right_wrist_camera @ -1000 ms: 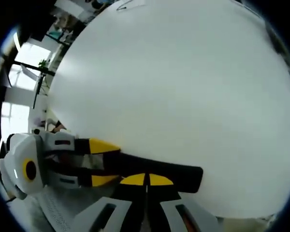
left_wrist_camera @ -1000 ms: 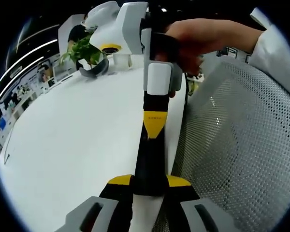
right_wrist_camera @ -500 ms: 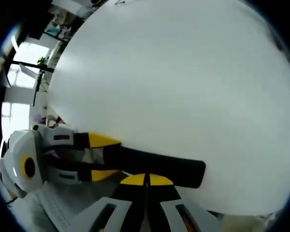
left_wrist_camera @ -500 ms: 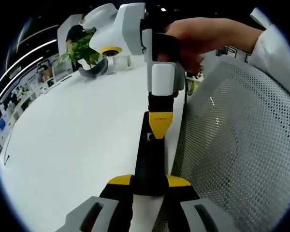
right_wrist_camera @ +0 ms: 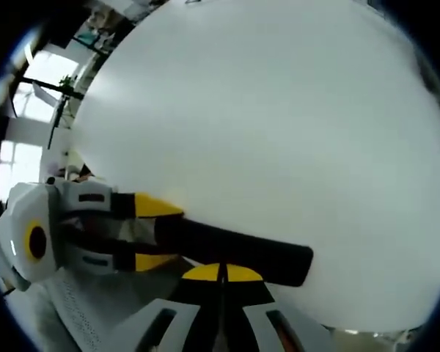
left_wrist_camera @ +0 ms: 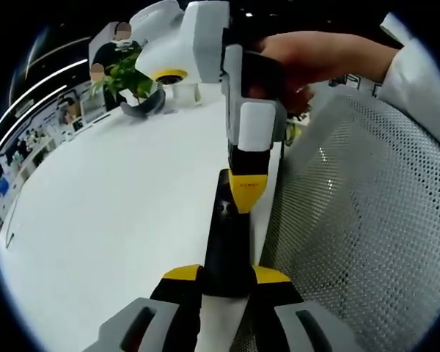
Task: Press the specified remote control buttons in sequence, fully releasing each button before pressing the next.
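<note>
Two grippers met over the counter: the left gripper clamped the remote, the right gripper, jaws together, pressed a button, which it must, I judged, release next.

— What is the furniture here?

— A large white table with a round edge, and a white mesh chair back just beside its right edge.

— And at the far edge of the table?

— A green plant and a grey curved object. Behind them the room is dark with long ceiling lights. In the right gripper view, bright windows stand beyond the table's left edge.
</note>
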`<action>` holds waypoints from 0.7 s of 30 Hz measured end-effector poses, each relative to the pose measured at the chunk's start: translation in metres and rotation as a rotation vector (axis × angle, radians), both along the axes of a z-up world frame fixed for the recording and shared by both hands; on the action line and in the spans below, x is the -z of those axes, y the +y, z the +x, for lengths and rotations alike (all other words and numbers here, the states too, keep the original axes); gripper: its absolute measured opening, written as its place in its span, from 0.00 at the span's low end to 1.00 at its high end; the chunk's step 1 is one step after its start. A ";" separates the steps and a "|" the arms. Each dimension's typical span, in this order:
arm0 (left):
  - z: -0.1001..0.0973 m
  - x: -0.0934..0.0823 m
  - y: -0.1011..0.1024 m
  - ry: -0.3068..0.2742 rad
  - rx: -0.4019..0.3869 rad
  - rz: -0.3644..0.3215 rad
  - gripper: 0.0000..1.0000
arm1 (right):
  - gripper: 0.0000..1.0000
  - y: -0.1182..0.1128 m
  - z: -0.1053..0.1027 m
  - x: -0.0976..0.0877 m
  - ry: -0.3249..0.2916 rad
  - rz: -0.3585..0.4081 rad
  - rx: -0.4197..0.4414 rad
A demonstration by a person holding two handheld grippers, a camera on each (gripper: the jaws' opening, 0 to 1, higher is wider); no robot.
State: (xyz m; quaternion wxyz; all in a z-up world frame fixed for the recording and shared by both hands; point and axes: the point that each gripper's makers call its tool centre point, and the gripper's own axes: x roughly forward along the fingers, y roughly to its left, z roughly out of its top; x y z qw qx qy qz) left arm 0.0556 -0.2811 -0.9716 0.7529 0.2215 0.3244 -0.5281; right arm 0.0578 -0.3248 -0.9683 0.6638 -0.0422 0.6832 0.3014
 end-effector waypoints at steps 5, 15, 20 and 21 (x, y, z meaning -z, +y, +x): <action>-0.001 0.000 -0.001 -0.002 0.006 0.000 0.25 | 0.00 -0.002 -0.001 0.001 -0.036 0.028 -0.003; -0.001 -0.001 -0.001 -0.004 0.007 -0.004 0.25 | 0.00 -0.002 -0.002 -0.001 -0.104 0.145 0.046; -0.001 -0.001 -0.001 -0.007 0.011 -0.007 0.25 | 0.00 -0.001 -0.001 -0.001 -0.116 0.153 0.038; -0.001 -0.001 -0.001 -0.008 0.011 -0.008 0.25 | 0.00 -0.001 0.000 -0.001 -0.112 0.155 0.043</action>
